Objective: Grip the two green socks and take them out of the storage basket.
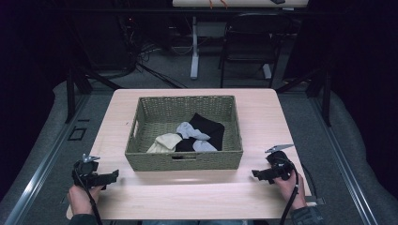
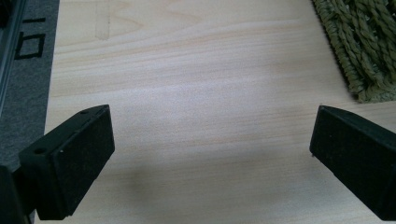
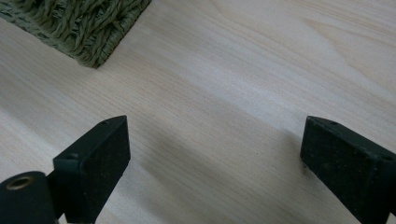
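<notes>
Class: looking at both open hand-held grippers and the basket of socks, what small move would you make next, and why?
Probably lift the right hand-held gripper toward the green woven basket: both sets of jaws stand open and empty over the pale wooden table, and the grey sock lies on top.

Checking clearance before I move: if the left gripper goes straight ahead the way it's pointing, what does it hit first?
Probably nothing: the left gripper, jaws open, looks along bare table. The woven basket sits off to one side, seemingly outside the jaws' line, though depth is hard to judge.
</notes>
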`<state>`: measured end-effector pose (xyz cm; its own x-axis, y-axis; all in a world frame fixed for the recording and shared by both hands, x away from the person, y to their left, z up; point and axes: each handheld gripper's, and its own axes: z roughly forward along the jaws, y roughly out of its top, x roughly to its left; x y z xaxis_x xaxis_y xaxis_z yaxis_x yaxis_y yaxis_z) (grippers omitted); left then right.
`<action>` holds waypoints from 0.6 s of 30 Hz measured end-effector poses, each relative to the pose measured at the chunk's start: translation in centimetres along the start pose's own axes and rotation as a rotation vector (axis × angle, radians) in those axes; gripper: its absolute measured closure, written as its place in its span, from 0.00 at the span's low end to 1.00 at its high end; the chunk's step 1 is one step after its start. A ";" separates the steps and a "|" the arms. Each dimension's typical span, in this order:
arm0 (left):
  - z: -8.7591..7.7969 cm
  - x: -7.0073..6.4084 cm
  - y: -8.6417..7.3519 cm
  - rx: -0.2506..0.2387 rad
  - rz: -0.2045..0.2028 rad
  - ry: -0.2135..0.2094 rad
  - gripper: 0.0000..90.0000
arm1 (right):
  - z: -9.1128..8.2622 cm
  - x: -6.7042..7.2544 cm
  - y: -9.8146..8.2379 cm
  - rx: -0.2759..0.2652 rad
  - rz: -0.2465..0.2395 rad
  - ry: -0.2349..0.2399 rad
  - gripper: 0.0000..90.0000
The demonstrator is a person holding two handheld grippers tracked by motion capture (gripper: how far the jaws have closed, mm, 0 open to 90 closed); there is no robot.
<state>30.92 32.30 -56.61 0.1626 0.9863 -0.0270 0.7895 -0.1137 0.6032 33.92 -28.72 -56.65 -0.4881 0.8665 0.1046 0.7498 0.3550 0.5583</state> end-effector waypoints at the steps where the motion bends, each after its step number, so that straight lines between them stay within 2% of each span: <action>1: 0.0 0.0 0.0 0.003 0.001 -0.001 0.00 | 0.0 0.0 0.0 0.000 0.000 0.000 0.09; 18: -0.1 0.1 0.0 0.005 0.008 0.000 0.00 | -0.2 0.0 0.0 -0.008 -0.003 -0.010 0.09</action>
<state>30.84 32.46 -56.54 0.1689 0.9854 -0.0224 0.7911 -0.1220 0.5994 33.86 -28.72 -56.49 -0.4859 0.8689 0.0948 0.7448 0.3548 0.5652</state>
